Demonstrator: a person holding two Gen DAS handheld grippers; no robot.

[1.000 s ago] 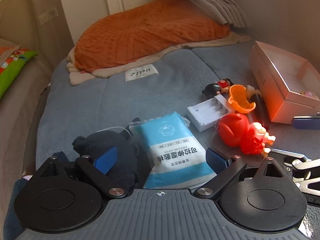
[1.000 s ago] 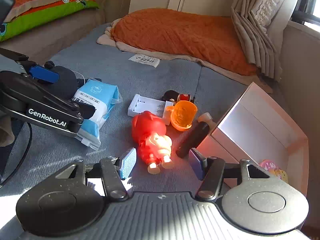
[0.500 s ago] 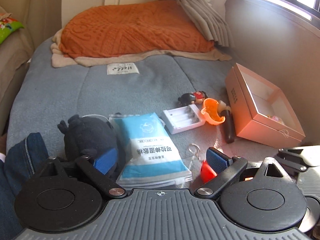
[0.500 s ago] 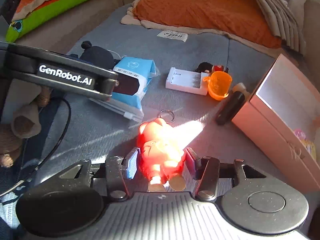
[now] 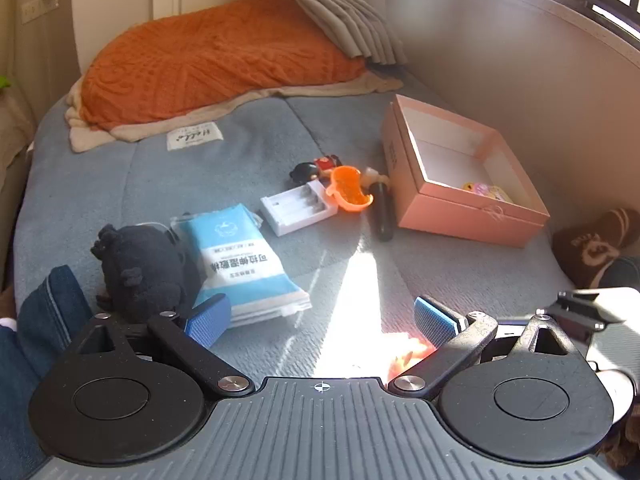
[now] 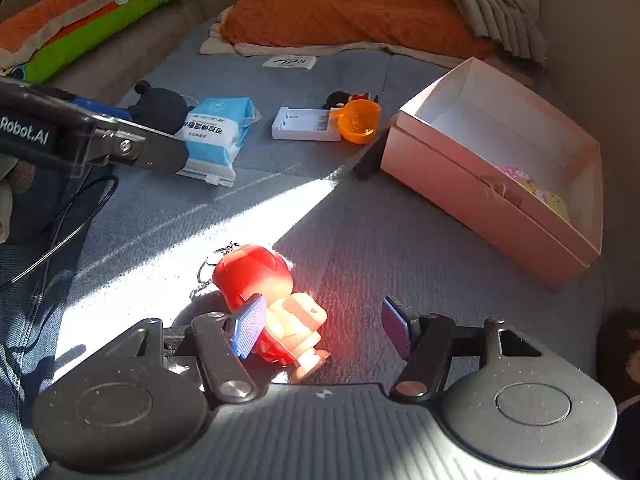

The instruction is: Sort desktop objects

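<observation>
A red toy figure (image 6: 264, 292) with a keyring lies on the blue-grey mat (image 6: 360, 240) in a sun patch, close against my right gripper's left pad. My right gripper (image 6: 322, 330) is open around it and holds nothing. My left gripper (image 5: 320, 318) is open and empty above the mat, near a blue wet-wipes pack (image 5: 240, 256) and a black plush (image 5: 140, 268). A pink open box (image 5: 460, 176) holds a small colourful item (image 5: 486, 191). A white battery case (image 5: 298, 208), an orange cup (image 5: 349, 194), a small black-and-red figure (image 5: 314, 168) and a dark bottle (image 5: 382, 212) lie left of the box.
An orange blanket (image 5: 216, 56) and grey folded cloth (image 5: 340, 4) lie at the far end. A wall curves along the right. A brown plush (image 5: 596, 240) sits at the right edge. A green and orange pillow (image 6: 80, 20) lies at the far left. A denim-clad leg (image 5: 40, 320) is at the near left.
My right gripper carried the red figure toward the near edge of the mat, then opened; the figure now lies loose. My left gripper drew back and turned right, staying open.
</observation>
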